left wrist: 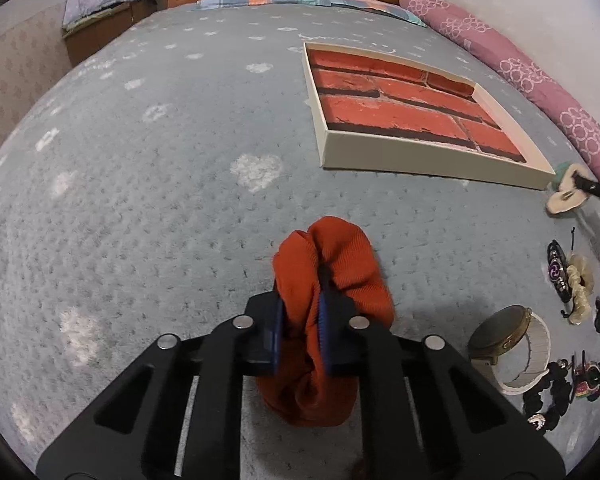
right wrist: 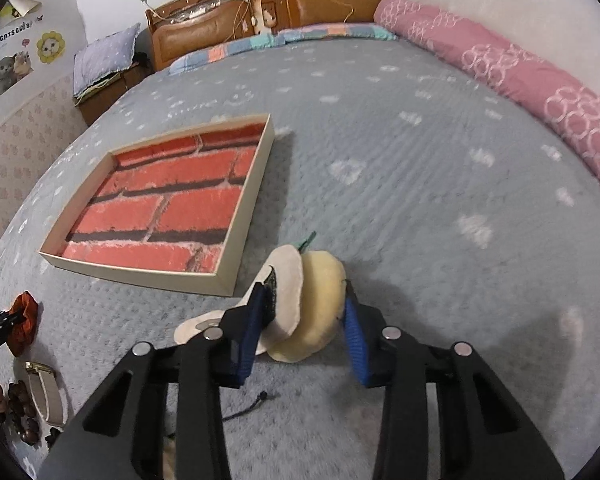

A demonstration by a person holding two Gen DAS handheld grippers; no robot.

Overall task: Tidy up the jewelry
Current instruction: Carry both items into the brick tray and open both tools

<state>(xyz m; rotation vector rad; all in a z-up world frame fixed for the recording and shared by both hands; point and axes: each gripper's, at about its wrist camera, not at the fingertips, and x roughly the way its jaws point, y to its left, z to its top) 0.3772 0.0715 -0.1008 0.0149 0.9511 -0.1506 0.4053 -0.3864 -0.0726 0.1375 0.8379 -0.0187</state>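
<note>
Up ahead and left of the right gripper (right wrist: 306,312), pinching a felt hair clip (right wrist: 300,304): the tray (right wrist: 236,236); nearer than the left gripper (left wrist: 300,332), squeezing a red scrunchie (left wrist: 336,272).

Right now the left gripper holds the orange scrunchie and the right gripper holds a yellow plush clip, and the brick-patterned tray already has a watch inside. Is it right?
Not quite. The tray holds nothing; both wrist views show this. The watch lies on the blanket outside it. The rest is right.
</note>
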